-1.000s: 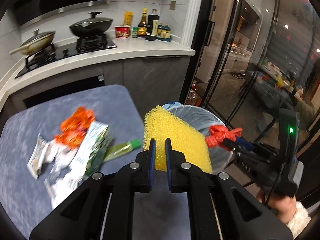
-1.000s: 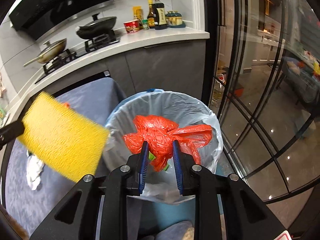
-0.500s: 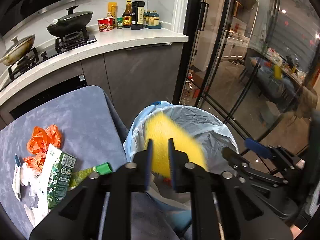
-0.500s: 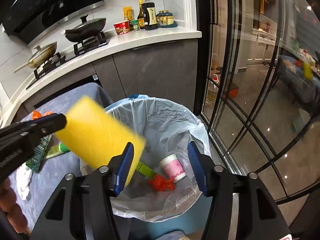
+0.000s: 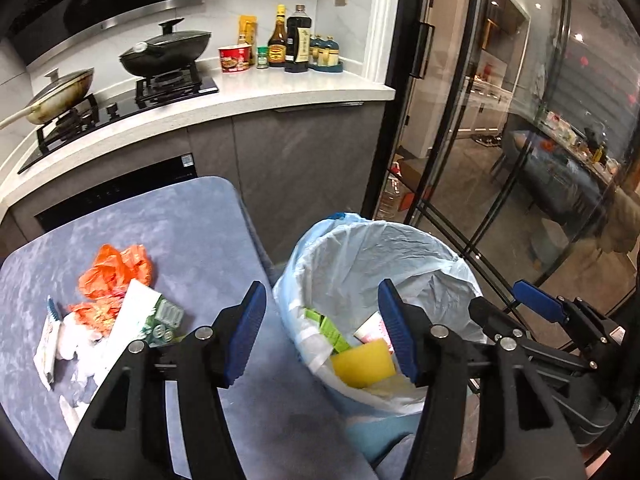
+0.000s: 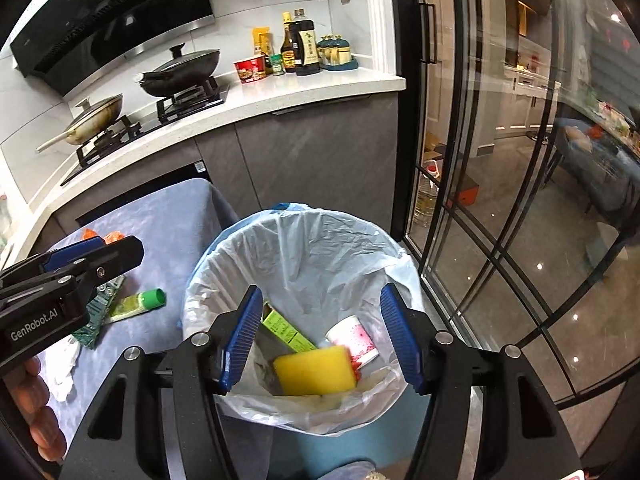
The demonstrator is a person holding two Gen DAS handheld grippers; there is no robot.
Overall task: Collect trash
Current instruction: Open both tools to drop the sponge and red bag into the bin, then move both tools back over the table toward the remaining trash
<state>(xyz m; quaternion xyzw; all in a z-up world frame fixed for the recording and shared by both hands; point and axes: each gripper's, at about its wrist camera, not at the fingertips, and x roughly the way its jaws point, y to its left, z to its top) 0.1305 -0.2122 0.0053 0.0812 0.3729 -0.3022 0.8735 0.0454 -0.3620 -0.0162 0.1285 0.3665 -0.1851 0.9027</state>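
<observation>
Trash bin (image 6: 296, 240), lined with a pale plastic bag, fills the lower centre of the right wrist view. Inside lie a yellow sponge (image 6: 316, 370), a green carton (image 6: 288, 332) and a pink-patterned paper cup (image 6: 354, 338), the sponge uppermost and touching both. The right gripper (image 6: 320, 340) hangs over the bin with its jaws wide apart, holding nothing. The left gripper (image 5: 322, 330) is likewise spread and empty, straddling the bin's left rim.

Only the left wrist view shows the whole litter pile on the blue table (image 5: 192, 232) at lower left: an orange plastic bag (image 5: 114, 268), a green-and-white carton (image 5: 140, 320) and white wrappers (image 5: 76, 340). The right view instead reveals a green-capped tube (image 6: 138, 302) beside that pile, partly hidden by the left gripper's body. Pans and sauce bottles stand on the counter at the top of both views.
</observation>
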